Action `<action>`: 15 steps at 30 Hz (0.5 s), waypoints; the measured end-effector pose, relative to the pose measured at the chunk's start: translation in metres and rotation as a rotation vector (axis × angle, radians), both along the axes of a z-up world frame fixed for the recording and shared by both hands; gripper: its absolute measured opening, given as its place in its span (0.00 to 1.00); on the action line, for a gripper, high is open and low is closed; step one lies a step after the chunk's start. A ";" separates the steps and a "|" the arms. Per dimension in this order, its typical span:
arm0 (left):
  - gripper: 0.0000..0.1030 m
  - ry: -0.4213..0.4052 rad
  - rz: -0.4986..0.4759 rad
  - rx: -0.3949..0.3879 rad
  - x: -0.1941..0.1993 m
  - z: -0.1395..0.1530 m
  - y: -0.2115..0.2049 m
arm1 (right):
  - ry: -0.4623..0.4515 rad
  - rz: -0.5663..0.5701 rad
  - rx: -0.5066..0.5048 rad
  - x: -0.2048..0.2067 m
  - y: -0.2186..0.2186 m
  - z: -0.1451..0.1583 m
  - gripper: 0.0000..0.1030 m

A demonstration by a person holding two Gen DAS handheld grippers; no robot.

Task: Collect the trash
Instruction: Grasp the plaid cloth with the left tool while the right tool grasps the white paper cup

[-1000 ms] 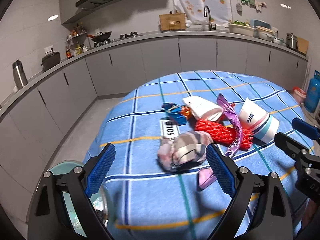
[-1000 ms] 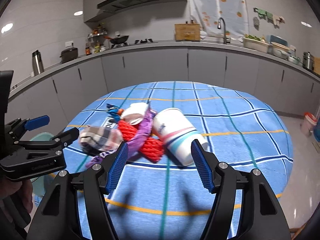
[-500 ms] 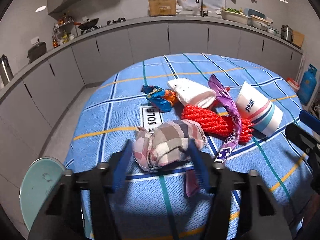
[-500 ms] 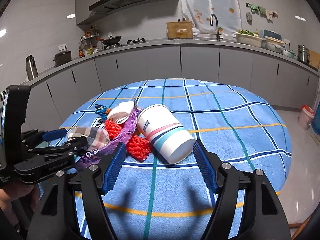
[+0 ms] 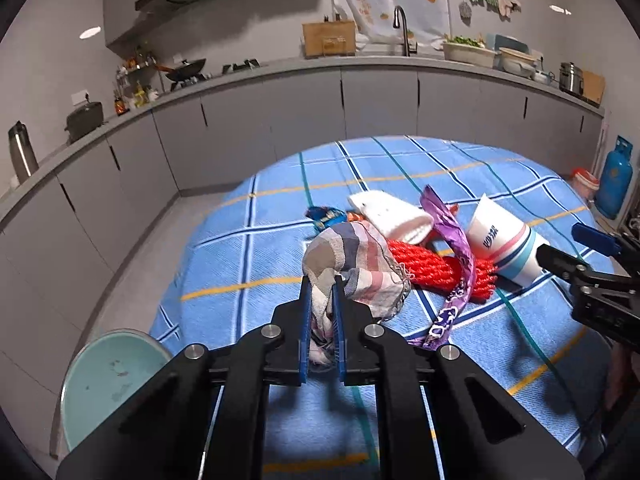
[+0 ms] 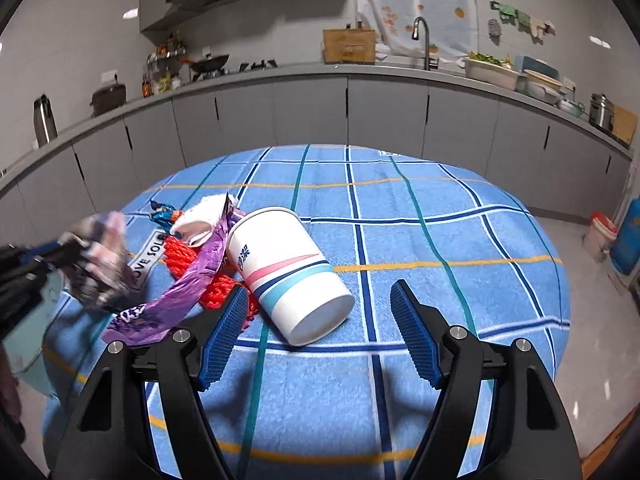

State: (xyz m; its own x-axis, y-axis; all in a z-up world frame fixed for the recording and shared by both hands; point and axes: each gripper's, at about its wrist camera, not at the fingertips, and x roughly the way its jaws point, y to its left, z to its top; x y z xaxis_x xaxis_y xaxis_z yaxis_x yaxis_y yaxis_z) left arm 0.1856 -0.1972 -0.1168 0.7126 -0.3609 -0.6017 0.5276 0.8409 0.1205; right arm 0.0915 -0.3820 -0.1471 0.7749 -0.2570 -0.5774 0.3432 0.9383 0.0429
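Since the earlier frame, left gripper [image 5: 321, 280] jaws were closing, pinching the plaid cloth [image 5: 352, 264] at frame centre; right gripper [image 6: 316, 312] stayed spread before the paper cup [image 6: 288, 268].

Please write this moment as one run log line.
left gripper: closing on plaid cloth | right gripper: open, before paper cup

A wok [image 5: 185, 68] is seen on the far counter [image 5: 280, 68], left of the tap [image 5: 401, 26]; a gas bottle [image 5: 614, 184] stands far right.
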 end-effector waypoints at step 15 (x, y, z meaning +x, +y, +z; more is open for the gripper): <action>0.09 -0.014 0.023 0.017 0.005 -0.006 0.002 | 0.111 0.055 0.055 0.033 -0.014 -0.014 0.71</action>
State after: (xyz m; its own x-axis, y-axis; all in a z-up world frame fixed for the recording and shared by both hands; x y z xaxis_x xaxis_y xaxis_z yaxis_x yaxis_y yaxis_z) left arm 0.1903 -0.1955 -0.1228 0.7292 -0.3339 -0.5974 0.5059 0.8508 0.1420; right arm 0.1241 -0.3960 -0.1611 0.7171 -0.1815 -0.6729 0.2971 0.9530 0.0596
